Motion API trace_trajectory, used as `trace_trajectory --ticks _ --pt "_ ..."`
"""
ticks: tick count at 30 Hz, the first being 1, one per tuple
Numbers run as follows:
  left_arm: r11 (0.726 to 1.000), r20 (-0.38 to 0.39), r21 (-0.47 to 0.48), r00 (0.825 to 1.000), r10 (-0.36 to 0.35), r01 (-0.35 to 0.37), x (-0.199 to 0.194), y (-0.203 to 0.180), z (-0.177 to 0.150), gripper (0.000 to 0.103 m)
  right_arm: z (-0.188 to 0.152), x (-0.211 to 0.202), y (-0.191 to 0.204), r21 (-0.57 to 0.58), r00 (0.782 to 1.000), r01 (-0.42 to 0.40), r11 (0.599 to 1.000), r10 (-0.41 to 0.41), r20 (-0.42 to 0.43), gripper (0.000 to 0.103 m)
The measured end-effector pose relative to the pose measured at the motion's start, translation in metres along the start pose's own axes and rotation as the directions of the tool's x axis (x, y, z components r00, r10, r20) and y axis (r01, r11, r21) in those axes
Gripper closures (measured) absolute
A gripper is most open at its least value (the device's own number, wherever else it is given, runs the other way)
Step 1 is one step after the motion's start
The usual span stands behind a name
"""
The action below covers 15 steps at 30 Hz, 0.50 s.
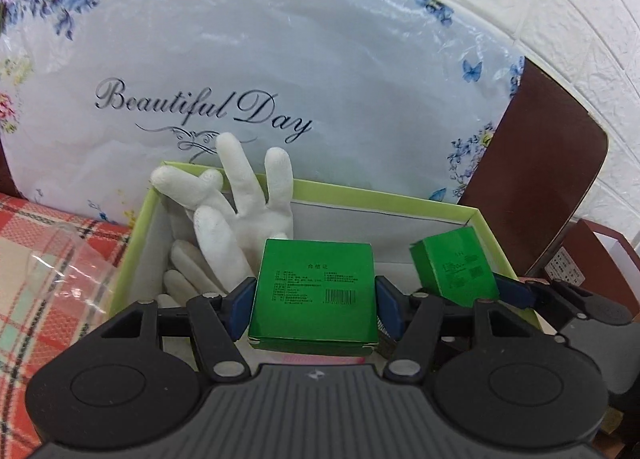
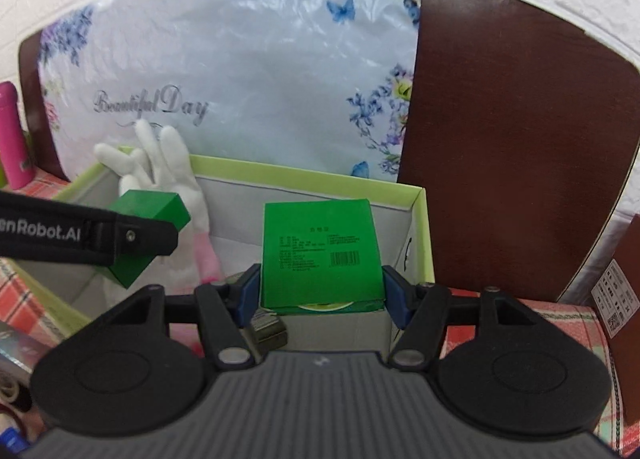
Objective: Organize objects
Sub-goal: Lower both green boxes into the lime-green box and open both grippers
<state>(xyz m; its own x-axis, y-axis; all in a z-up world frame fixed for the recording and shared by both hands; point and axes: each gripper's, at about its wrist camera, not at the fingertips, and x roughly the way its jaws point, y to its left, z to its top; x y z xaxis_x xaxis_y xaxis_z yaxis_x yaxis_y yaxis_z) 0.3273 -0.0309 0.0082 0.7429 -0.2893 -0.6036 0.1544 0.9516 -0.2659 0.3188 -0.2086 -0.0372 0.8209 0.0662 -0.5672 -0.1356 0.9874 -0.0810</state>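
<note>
My left gripper [image 1: 314, 305] is shut on a green box [image 1: 314, 295] and holds it over the open light-green storage box [image 1: 384, 205]. My right gripper [image 2: 320, 287] is shut on a second green box [image 2: 320, 251] over the same storage box [image 2: 304, 177]. Each view shows the other gripper's green box: at the right in the left wrist view [image 1: 454, 273], at the left in the right wrist view [image 2: 150, 217]. White gloves [image 1: 236, 203] lie in the storage box's far left corner, fingers sticking up over the rim; they also show in the right wrist view [image 2: 160, 163].
A plastic-wrapped "Beautiful Day" floral pillow [image 1: 260, 59] leans behind the storage box, with a dark brown board [image 2: 512, 131] to its right. A red plaid cloth [image 1: 36, 259] covers the surface. A pink bottle [image 2: 14, 135] stands at the far left. A brown labelled box [image 2: 624, 299] stands right.
</note>
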Motion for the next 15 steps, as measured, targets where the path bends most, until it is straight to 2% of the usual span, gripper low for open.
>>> trace_trajectory --ticks 1,2,4,5,7,9,12,15 --pt "1.0 0.001 -0.001 1.0 -0.001 0.001 0.004 0.001 -0.001 0.033 0.0 0.001 0.001 -0.014 1.0 -0.011 1.0 0.011 -0.001 0.036" --pt "1.0 -0.01 0.0 1.0 0.011 -0.011 0.007 0.002 -0.002 0.022 -0.001 0.0 0.003 -0.03 1.0 -0.02 0.999 0.02 0.002 0.025" --pt "1.0 -0.02 0.003 1.0 0.016 -0.016 0.005 0.007 -0.005 0.02 -0.005 -0.013 0.006 -0.067 0.998 -0.012 0.998 0.016 0.056 0.008" --pt "1.0 -0.013 -0.001 1.0 0.002 -0.002 0.002 0.013 -0.007 0.02 -0.008 -0.021 0.006 -0.083 0.996 -0.003 0.997 0.01 0.086 0.004" --pt "1.0 0.005 -0.012 1.0 -0.027 0.027 -0.009 0.025 -0.01 0.02 -0.013 -0.04 0.004 -0.084 0.991 0.015 0.996 -0.004 0.132 0.0" --pt "0.999 0.032 -0.019 0.999 -0.034 0.035 -0.027 0.032 -0.013 0.02 -0.018 -0.062 0.0 -0.057 0.985 0.0 0.998 0.01 0.17 0.0" --pt "0.999 0.044 -0.033 0.999 -0.005 0.006 -0.056 0.026 -0.019 0.019 -0.029 -0.093 -0.002 -0.004 0.979 -0.035 0.999 0.035 0.201 0.0" --pt "0.999 0.02 -0.014 0.999 0.035 -0.035 -0.082 0.013 -0.031 0.019 -0.041 -0.12 -0.001 0.044 0.975 -0.069 0.997 0.058 0.216 0.0"
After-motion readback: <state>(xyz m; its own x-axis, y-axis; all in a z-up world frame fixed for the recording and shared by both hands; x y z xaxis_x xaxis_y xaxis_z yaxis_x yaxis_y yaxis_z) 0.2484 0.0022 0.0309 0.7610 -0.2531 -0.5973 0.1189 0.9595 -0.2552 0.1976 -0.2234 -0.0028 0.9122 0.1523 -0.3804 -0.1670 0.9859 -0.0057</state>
